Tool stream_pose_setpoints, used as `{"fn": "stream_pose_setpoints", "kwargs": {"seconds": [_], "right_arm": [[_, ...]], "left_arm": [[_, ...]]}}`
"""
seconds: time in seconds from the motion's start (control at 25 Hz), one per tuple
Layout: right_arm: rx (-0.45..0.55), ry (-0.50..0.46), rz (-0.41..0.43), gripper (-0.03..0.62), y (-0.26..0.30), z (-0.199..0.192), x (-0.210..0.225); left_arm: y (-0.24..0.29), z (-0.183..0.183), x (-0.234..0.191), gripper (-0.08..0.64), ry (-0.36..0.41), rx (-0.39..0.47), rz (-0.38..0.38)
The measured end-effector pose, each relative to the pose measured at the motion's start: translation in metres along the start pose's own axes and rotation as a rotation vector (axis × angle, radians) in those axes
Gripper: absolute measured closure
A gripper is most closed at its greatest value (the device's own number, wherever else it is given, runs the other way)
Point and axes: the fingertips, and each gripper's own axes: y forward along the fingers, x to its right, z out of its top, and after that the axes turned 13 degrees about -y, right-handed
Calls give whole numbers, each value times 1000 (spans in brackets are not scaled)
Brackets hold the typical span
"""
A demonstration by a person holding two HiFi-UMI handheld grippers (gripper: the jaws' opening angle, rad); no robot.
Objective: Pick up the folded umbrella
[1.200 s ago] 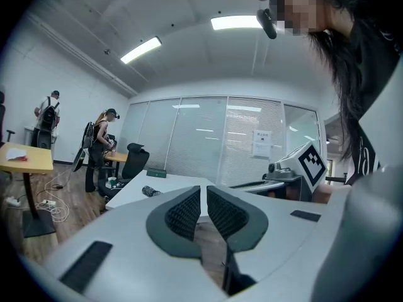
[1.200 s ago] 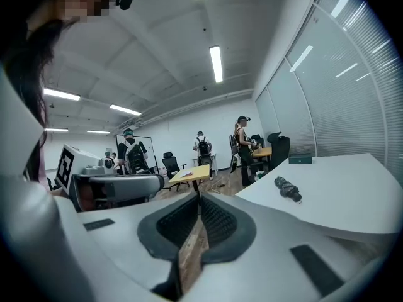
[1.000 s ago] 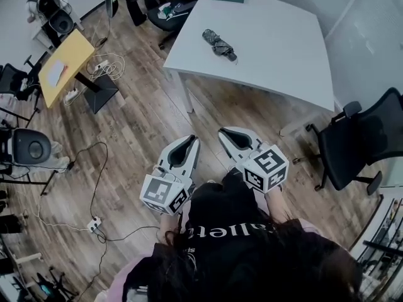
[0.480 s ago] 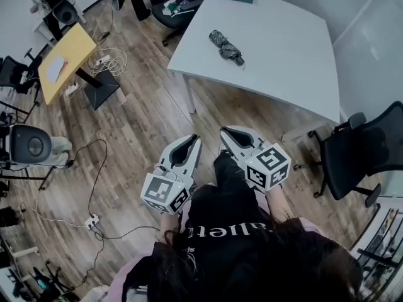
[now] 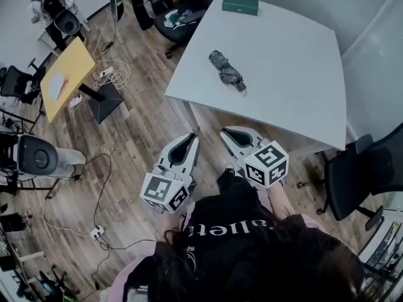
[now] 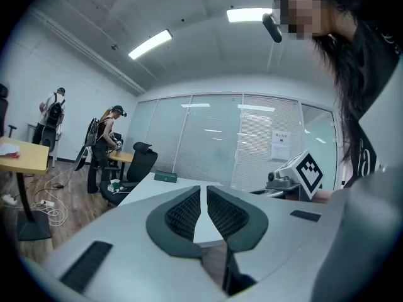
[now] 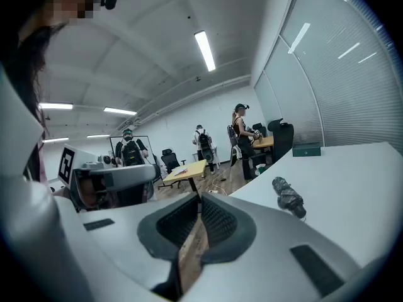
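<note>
The left claw [image 5: 192, 138] and the right claw [image 5: 222, 133] are both pressed together and empty. The dark grey, patterned, folded fabric umbrella [image 5: 227, 72] lies flat on the white rectangular table [image 5: 296, 74], well ahead of both claws and nearer the right one's line. It is judged light, soft in the canopy and stiff along the inner shaft, so it is best pinched across its thick middle. The table's near edge lies between claws and umbrella, while the flat green box [image 5: 240, 5] far beyond and the black office chair [image 5: 368, 168] off to the right obstruct nothing.
</note>
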Motion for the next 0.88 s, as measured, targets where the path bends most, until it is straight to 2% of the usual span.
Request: {"fn": "stream_pose_setpoints", "kwargs": {"seconds": [0.24,0.44,0.88], "right_arm": [[8,19,12,563,10,3,65],[9,53,36,562,22,0,101],[7,113,67,561,38,-5,119]], "left_arm": [[68,9,-7,514,10,-20,9],[102,14,-13,515,18,-36,31],[122,11,-25,514,15,-95,65]]}}
